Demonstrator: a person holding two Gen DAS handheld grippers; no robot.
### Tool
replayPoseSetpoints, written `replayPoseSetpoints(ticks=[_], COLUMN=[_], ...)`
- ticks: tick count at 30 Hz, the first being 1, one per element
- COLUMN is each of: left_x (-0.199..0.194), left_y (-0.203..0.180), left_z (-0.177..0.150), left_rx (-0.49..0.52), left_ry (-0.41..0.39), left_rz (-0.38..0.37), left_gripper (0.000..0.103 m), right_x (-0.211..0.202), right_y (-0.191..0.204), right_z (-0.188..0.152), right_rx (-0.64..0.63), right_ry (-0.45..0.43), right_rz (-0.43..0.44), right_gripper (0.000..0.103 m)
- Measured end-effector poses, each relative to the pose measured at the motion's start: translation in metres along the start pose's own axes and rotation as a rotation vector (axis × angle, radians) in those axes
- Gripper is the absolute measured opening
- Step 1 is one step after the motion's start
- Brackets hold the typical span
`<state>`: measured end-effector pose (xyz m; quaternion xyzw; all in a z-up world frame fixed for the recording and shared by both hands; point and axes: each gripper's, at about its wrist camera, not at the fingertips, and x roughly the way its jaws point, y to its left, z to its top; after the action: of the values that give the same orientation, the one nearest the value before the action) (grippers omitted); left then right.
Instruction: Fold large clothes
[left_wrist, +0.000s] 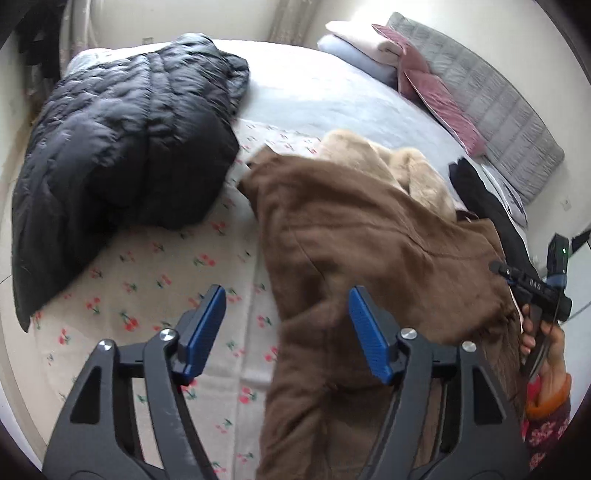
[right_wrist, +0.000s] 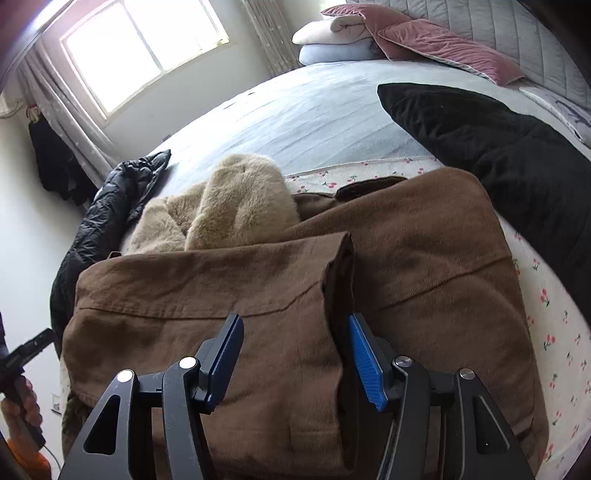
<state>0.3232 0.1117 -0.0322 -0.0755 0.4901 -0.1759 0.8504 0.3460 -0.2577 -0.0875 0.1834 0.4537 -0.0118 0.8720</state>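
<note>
A large brown coat (left_wrist: 369, 236) lies on the bed with its two sides folded inward; in the right wrist view (right_wrist: 258, 288) one flap overlaps at the middle. A beige furry lining or collar (right_wrist: 229, 206) bulges at its far end. My left gripper (left_wrist: 286, 317) is open and empty, held above the coat's left edge and the cherry-print sheet. My right gripper (right_wrist: 295, 343) is open and empty just above the coat's near end, over the folded flap's edge. The right tool and hand also show in the left wrist view (left_wrist: 535, 295).
A black puffer jacket (left_wrist: 122, 155) lies at the left of the bed. A black garment (right_wrist: 498, 147) lies to the right of the coat. Pillows (right_wrist: 424, 40) and a grey headboard (left_wrist: 498, 107) are at the far end. The cherry-print sheet (left_wrist: 155, 288) covers the near bed.
</note>
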Motion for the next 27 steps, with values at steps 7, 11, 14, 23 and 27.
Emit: replayPoseSetpoints(ticks=[7,11,14,23,27], left_x=[0.027,0.018,0.024,-0.016,0.013], left_y=[-0.019,0.005,0.011,-0.032,-0.043], left_z=[-0.02,-0.022,-0.029,0.013,0.049], left_rx=[0.023,0.011,0.038,0.168,0.19], left_ry=[0.072,0.043,0.074,-0.112,-0.107], left_rz=[0.03,0.131,0.199,0.164,0.142], left_gripper=[0.018,0.015,0.036,0.042,0.042], right_x=[-0.027,-0.044,-0.038,-0.008,0.028], right_y=[-0.001,-0.006,-0.01,0.004,0.002], right_z=[-0.013,-0.015,-0.017,-0.004,0.018], right_rx=[0.042,0.017,0.037,0.018,0.048], right_ry=[0.009,-0.02,0.012,0.062,0.099], right_rz=[0.056,0.04,0.024,0.063,-0.005], right_gripper=[0.059,0.059,0.06,0.06,0.06])
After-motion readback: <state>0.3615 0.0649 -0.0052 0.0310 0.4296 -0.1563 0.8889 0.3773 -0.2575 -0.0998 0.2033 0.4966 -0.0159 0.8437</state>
